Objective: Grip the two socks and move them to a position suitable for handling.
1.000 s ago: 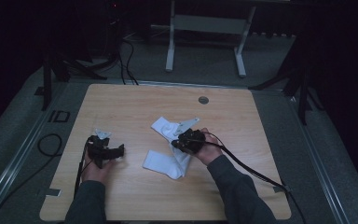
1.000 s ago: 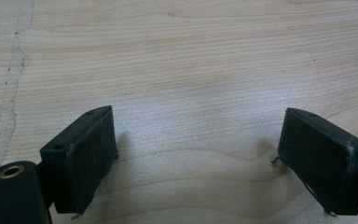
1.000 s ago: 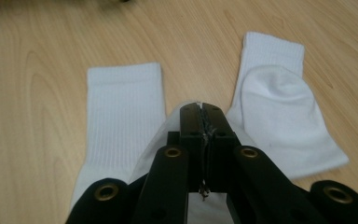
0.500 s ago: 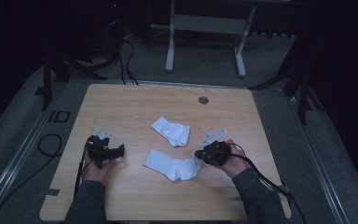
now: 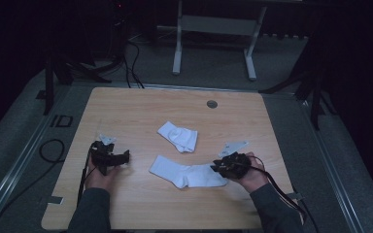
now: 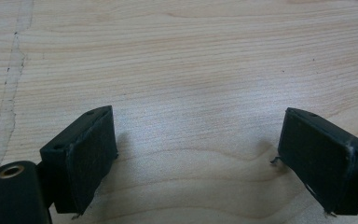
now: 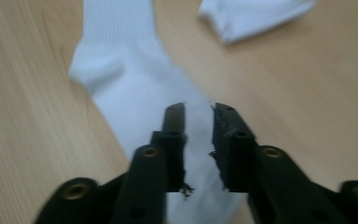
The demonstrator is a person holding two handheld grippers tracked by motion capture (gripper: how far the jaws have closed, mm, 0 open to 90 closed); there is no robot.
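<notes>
The table (image 5: 141, 116) carries two white socks. The long sock (image 5: 187, 174) lies flat near the front edge, right of centre. The folded sock (image 5: 178, 136) lies behind it, toward the middle of the surface, apart from it.

Risk: the right gripper (image 5: 222, 167) sits at the long sock's right end. If the jaws close too shallow, they may pinch only the top layer or slip off the fabric. A dragged sock could bunch.

Right gripper jaws: narrowly parted, just been opening, sock beneath and between them, no clamping visible. Left gripper (image 5: 122, 157), near the left front edge: jaws wide apart, holding nothing, over bare wood.
</notes>
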